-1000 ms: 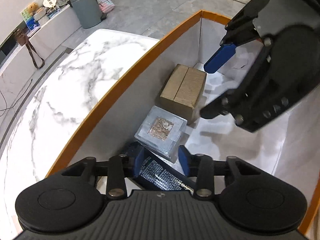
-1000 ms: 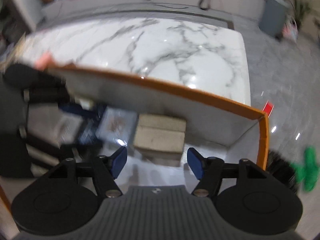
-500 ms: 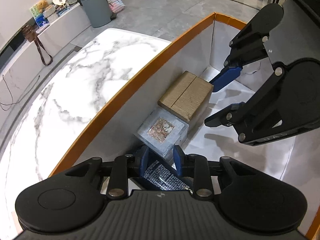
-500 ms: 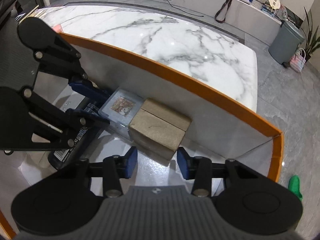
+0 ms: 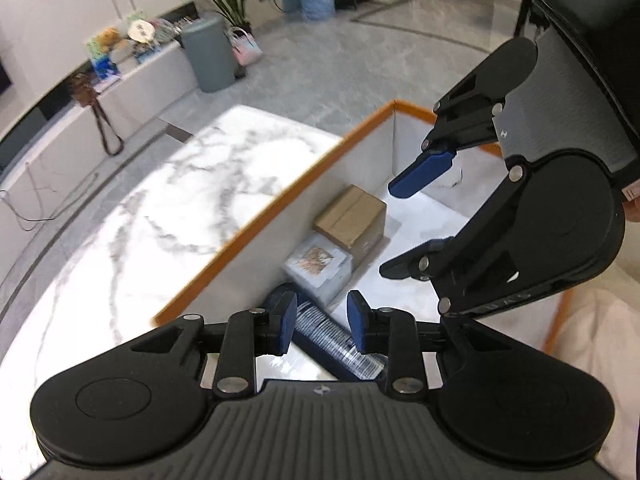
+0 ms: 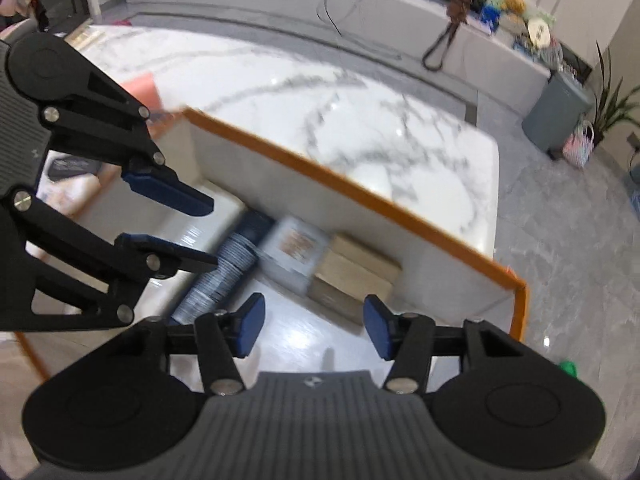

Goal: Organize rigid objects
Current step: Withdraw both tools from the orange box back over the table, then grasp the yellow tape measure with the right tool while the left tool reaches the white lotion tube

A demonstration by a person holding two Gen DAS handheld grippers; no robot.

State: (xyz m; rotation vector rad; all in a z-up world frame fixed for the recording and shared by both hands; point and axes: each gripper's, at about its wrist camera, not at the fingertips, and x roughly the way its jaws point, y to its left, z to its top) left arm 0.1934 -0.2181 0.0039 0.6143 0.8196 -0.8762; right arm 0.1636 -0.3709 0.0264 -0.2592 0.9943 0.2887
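From the left wrist, the left tongs (image 5: 321,325) stand narrowly spread above the dark printed cylinder (image 5: 336,342), pinching nothing, with the right tongs (image 5: 404,228) spread beyond. Only the right wrist view shows the cylinder's full length lying in the orange-rimmed box (image 6: 352,188), then the clear case (image 6: 294,254) and cardboard box (image 6: 354,276) along its far wall. The right tongs' jaws have just been opening, empty. Both tongs sit higher than before, the items smaller below; the tabletop (image 6: 320,120) lies beyond.

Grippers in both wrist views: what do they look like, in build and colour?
Left gripper and right gripper match: matte black ribbed body, two round black discs, black linkage arms with silver rivets, dark blue finger pads. A small white logo marks each body.
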